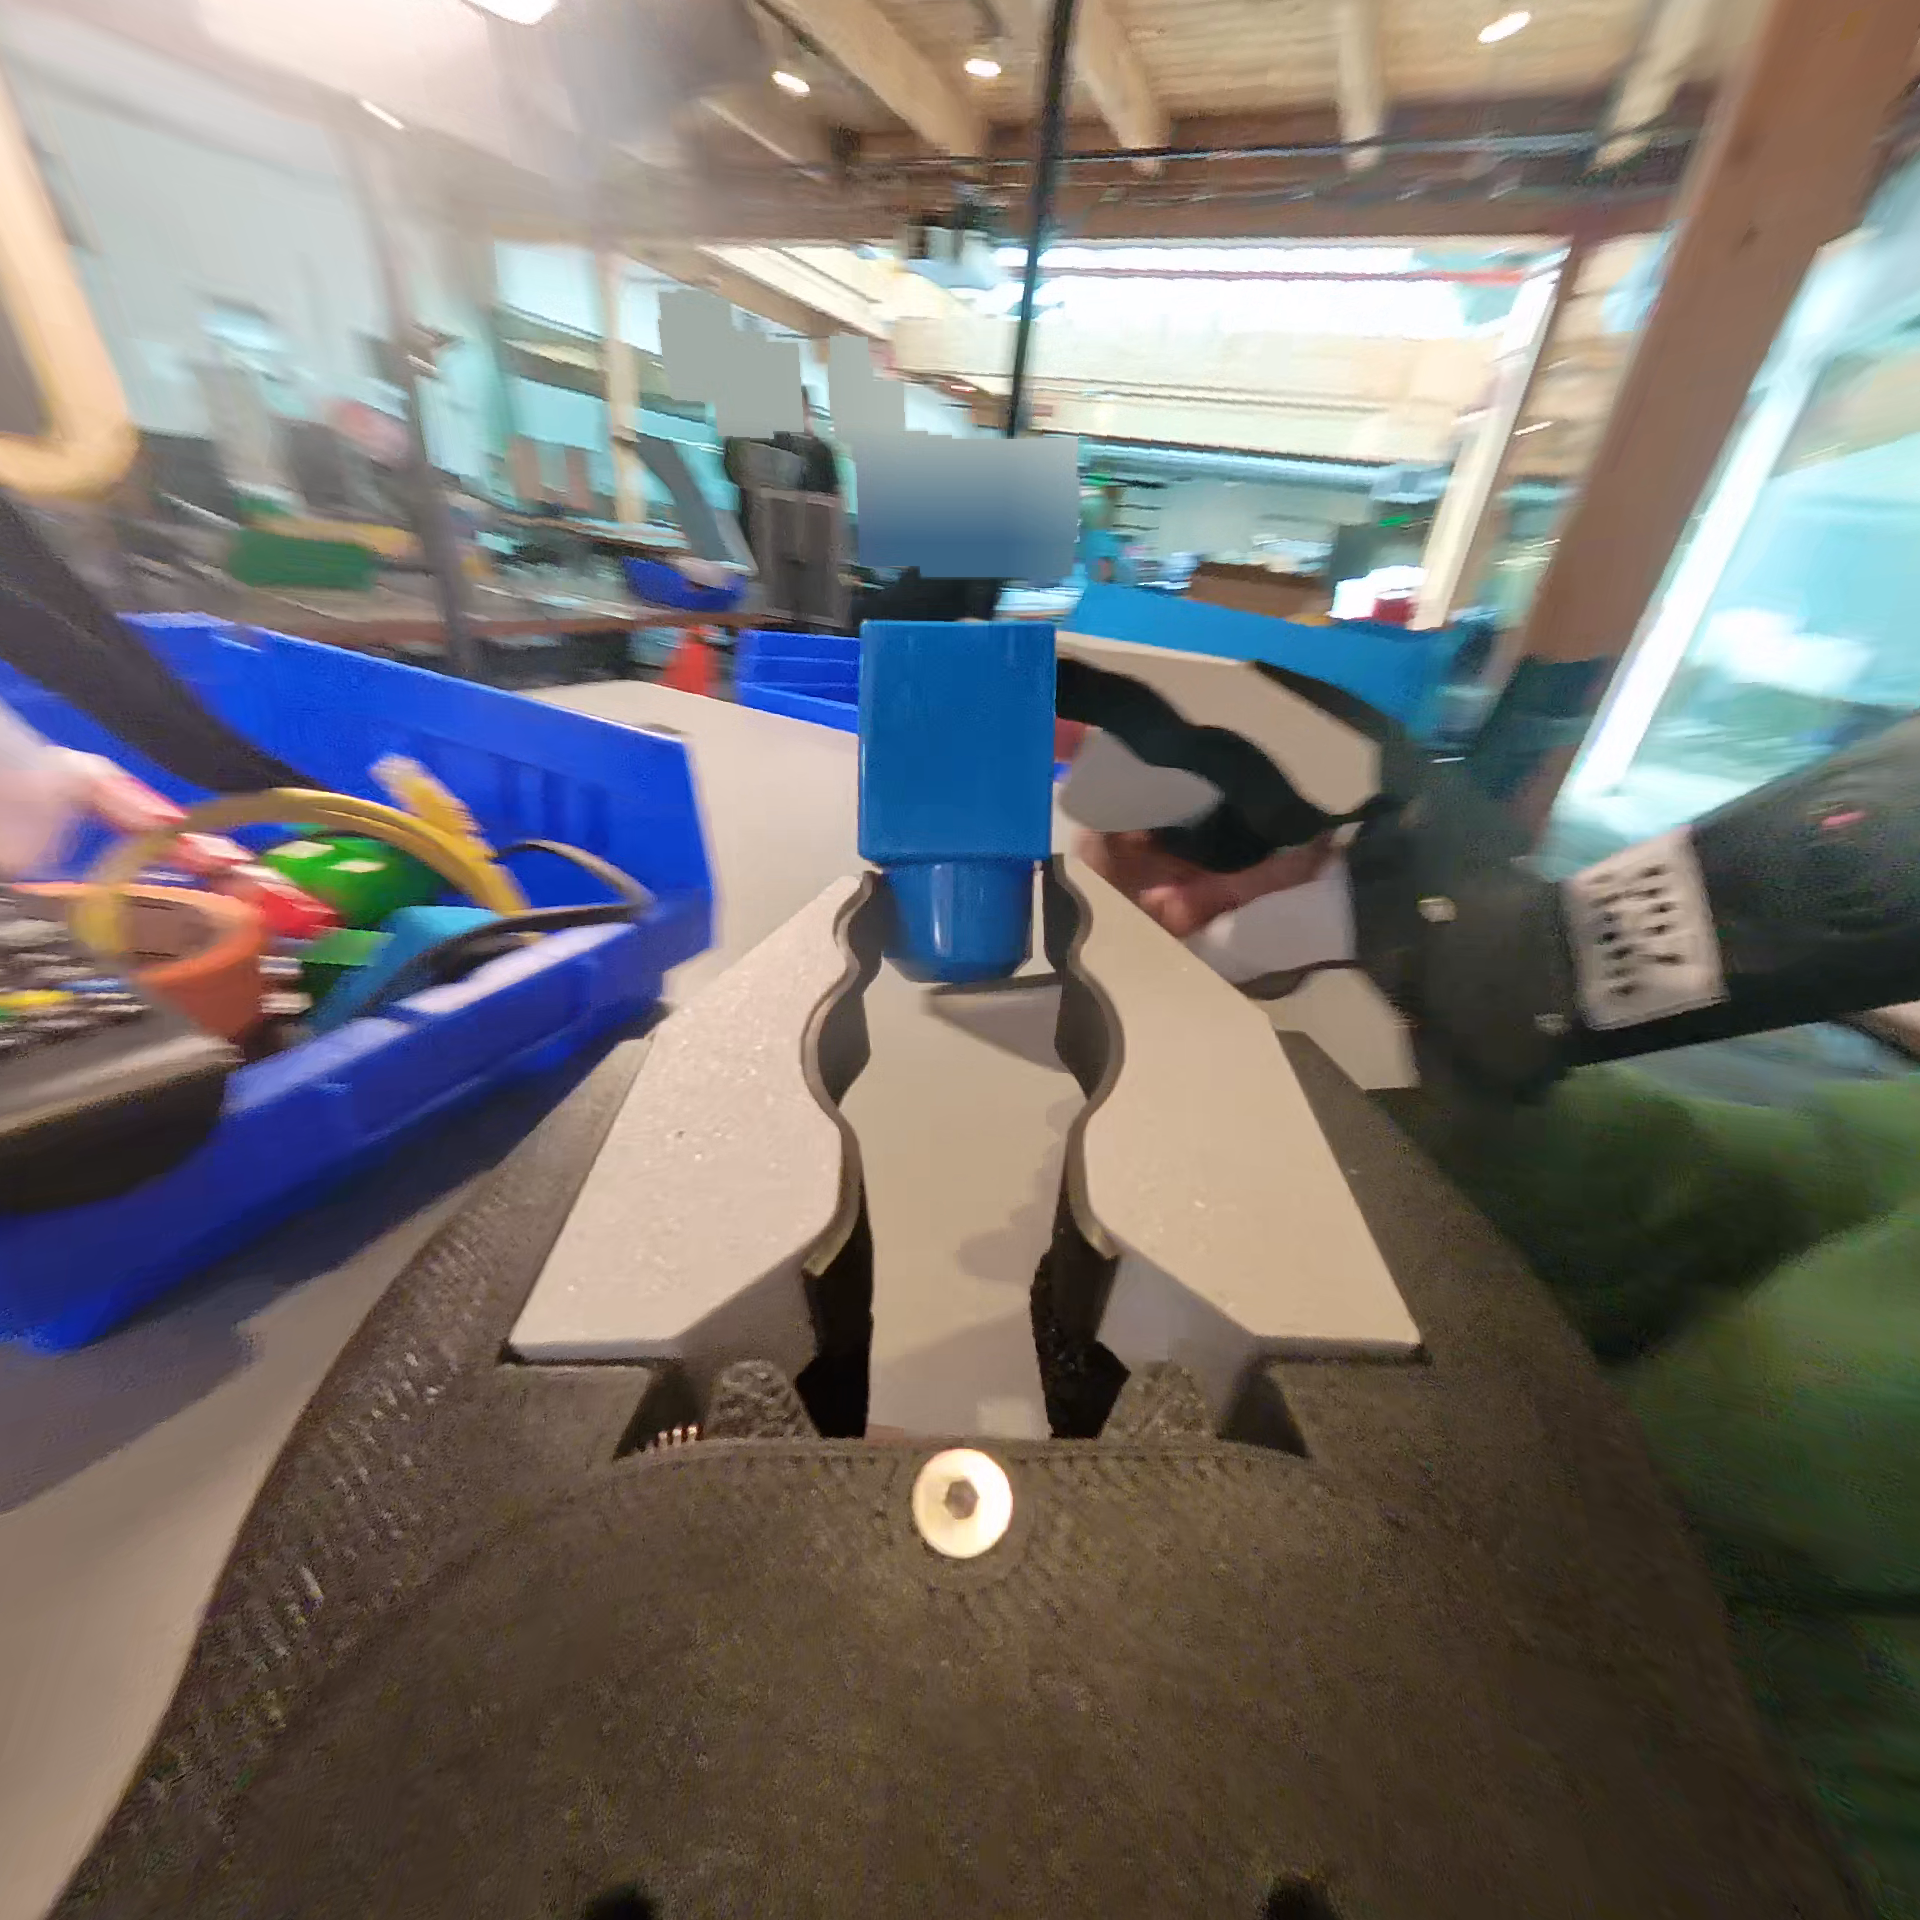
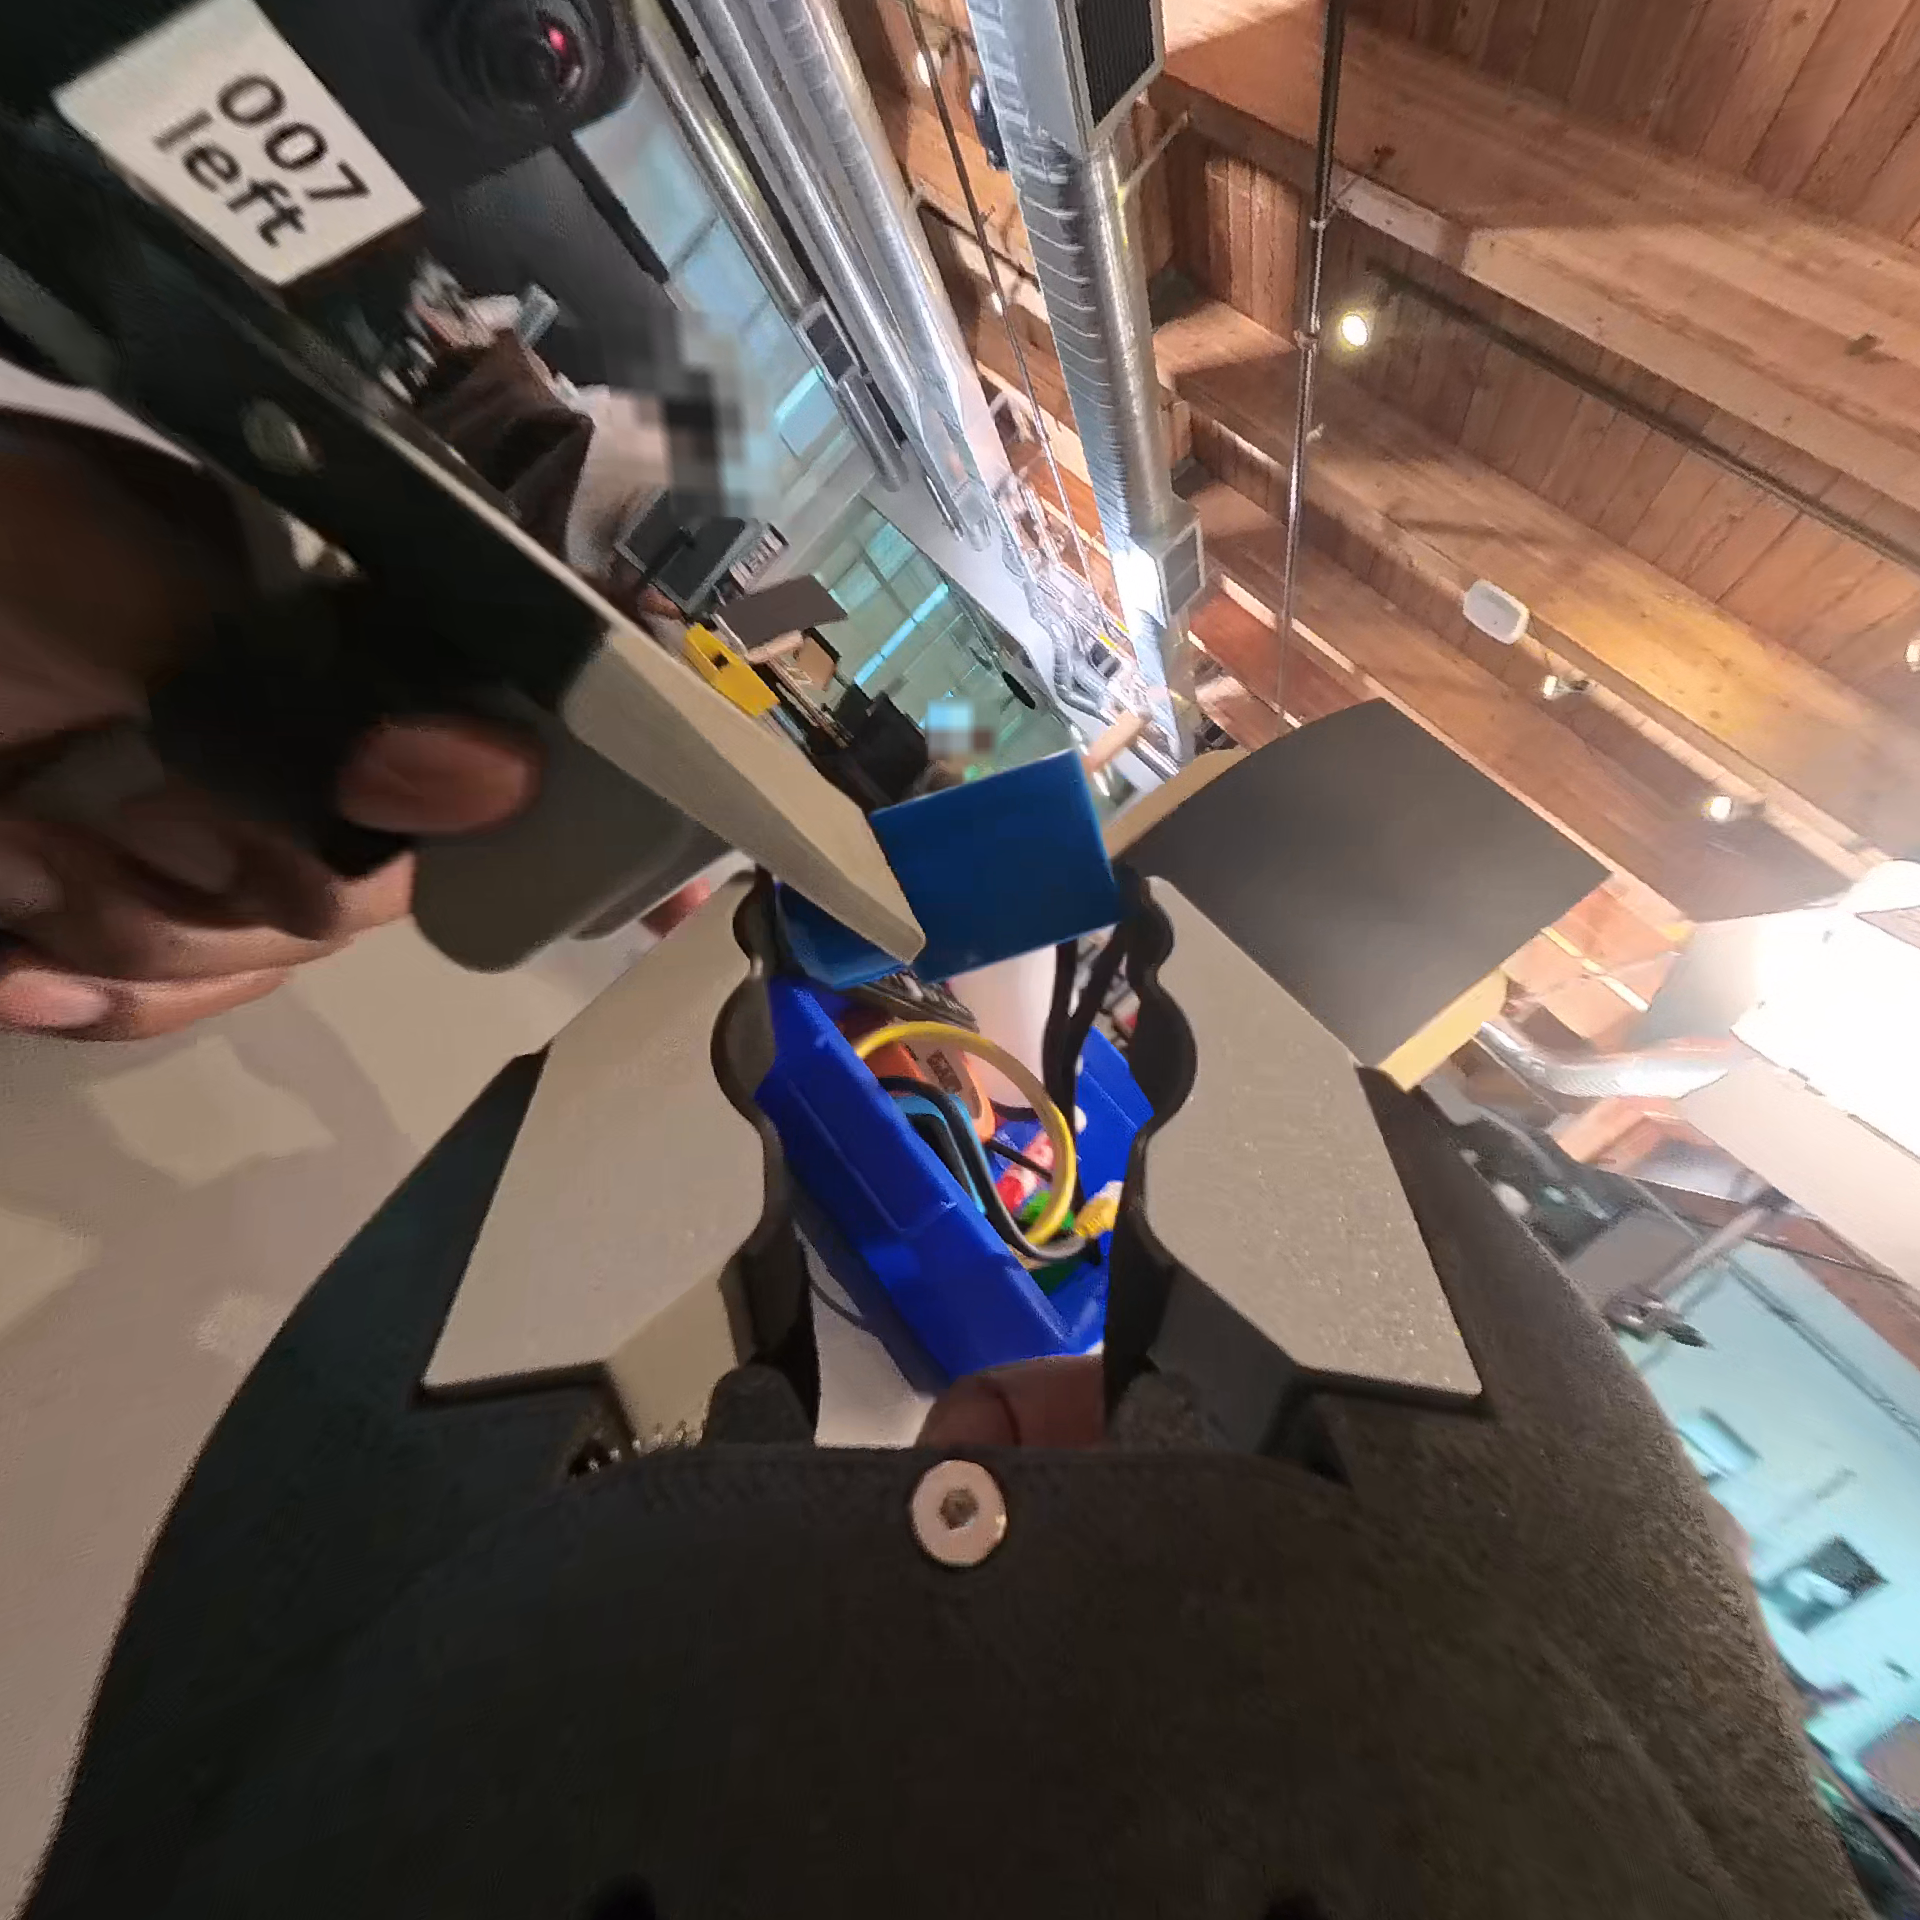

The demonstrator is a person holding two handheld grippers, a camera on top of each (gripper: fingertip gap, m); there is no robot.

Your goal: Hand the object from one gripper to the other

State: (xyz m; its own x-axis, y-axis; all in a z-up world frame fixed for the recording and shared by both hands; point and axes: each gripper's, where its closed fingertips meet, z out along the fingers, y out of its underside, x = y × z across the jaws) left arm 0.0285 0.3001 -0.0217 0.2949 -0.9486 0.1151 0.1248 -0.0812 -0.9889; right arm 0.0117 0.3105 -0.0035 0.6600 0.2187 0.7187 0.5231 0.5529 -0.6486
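The object is blue, a square block on a round stub. My left gripper is shut on the stub and holds the object upright above the grey table. My right gripper reaches in from the right, open, with its fingertips at the block's right side. In the right wrist view the block sits between my right gripper's spread fingertips. I cannot tell whether they touch it. The left gripper crosses in from the upper left, held by a hand.
A blue bin holds a yellow cable, a terracotta pot and coloured pieces to the left; it also shows in the right wrist view. Another hand is at the bin's far edge. A green sleeve fills the right. More blue bins stand behind. Left and right tips are no more than a few centimetres apart.
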